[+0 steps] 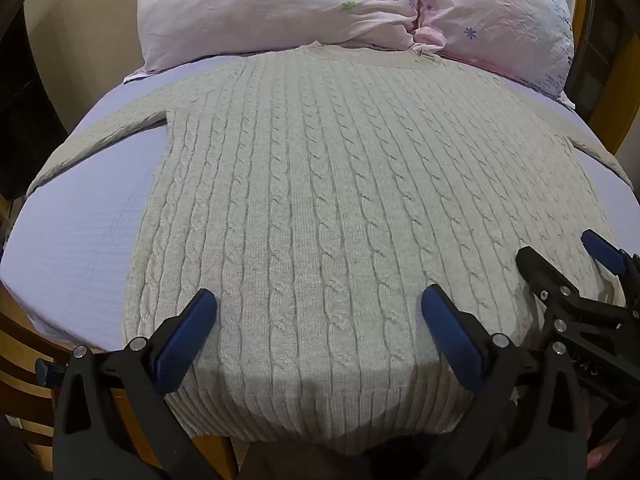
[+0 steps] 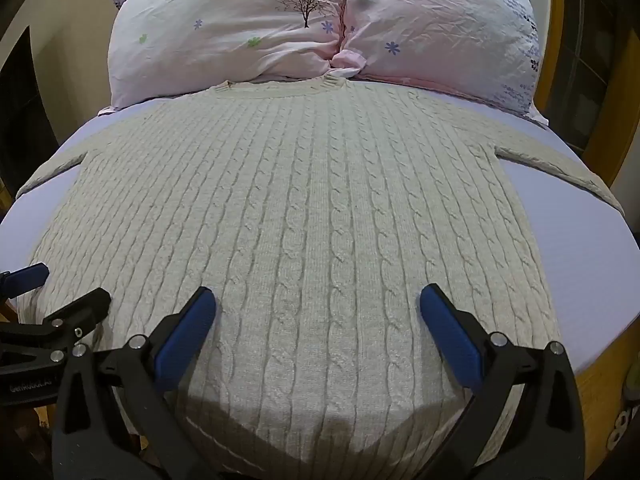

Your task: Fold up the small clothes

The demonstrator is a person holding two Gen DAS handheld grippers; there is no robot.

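**Sweater laid flat, both grippers poised at the hem**

Left wrist view: the cable-knit sweater (image 1: 320, 200) lies spread flat on the lilac bed sheet (image 1: 80, 232), collar far, against the pink floral pillows (image 1: 280, 4), ribbed hem near and draping over the near edge of the bed. The left gripper (image 1: 319, 312) hangs over the near left part of the hem with its blue pads spread wide and nothing between them. The right gripper (image 1: 560, 264) shows at the right edge, also parted and empty. The left sleeve (image 1: 100, 136) runs out toward the left edge of the bed. To start the fold well, I would judge that each gripper should drop to a hem corner or side seam and pinch both knit layers together, since thick knit slips if only the top layer is caught. Whether the pads touch the knit cannot be told here.

Right wrist view: the right gripper (image 2: 318, 312) hovers over the near right part of the hem, pads wide apart, holding nothing; the left gripper (image 2: 64, 288) peeks in at the left. The right sleeve (image 2: 560, 164) angles off toward the right edge of the bed. Lifting both sides evenly should keep the cables straight.

Both sleeve cuffs run out of view, the near hem edge is shadowed and partly behind the gripper bodies, and the collar's far side is tucked against the pillows.
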